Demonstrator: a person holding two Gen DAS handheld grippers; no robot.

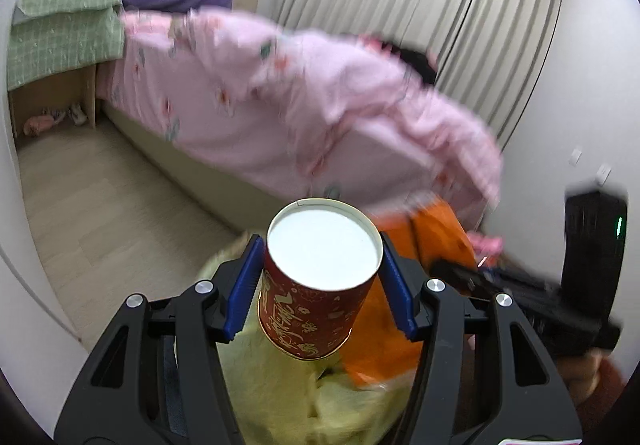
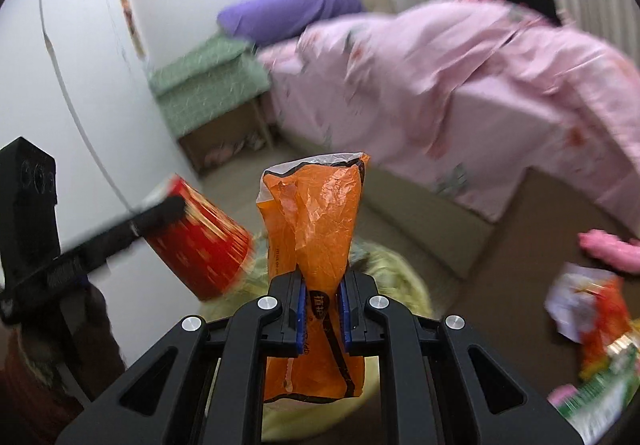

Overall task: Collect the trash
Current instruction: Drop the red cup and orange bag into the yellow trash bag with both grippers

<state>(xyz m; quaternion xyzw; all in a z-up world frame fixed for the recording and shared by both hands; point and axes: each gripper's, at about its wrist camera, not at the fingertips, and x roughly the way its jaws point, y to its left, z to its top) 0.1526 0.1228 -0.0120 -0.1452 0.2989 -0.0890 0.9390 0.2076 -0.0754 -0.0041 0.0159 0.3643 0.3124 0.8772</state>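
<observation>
Your left gripper [image 1: 322,277] pinches a red paper cup [image 1: 316,285] with gold patterns, low in the middle of the left view, its white bottom facing you. Your right gripper [image 2: 323,309] is pressed tight on a crinkly orange plastic bag [image 2: 316,221] that stands up in the middle of the right view. Both hang over a yellow-green bag [image 1: 280,385]. Only the right view shows more wrappers [image 2: 592,321] on the floor at the lower right.

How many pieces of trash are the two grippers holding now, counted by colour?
Red: 1, the paper cup in the left gripper.
Orange: 1, the plastic wrapper in the right gripper.
Total: 2 held.
</observation>
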